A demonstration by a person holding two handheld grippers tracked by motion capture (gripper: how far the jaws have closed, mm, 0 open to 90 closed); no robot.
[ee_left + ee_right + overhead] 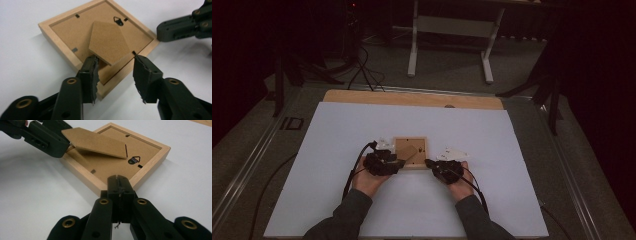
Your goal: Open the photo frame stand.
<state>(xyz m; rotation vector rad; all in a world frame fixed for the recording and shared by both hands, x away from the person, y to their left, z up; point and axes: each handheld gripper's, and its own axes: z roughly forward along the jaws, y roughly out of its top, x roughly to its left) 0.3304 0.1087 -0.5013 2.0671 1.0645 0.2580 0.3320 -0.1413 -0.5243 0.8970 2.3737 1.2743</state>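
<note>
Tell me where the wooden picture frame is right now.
In the high view the picture frame lies face down near the middle of the white table, between the left claw and the right claw.

Left gripper jaws apart at raised stand flap of face-down picture frame

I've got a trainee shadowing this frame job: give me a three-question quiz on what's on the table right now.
1. True or false: the picture frame lies back side up.
2. Which gripper has its fingers closed: A) left gripper B) right gripper?
3. Which part of the frame's back is lifted off the backing at an angle?

Key: 1 true; 2 B; 3 the easel stand, raised at its free end, with the left gripper's open fingers on either side of it.
</note>
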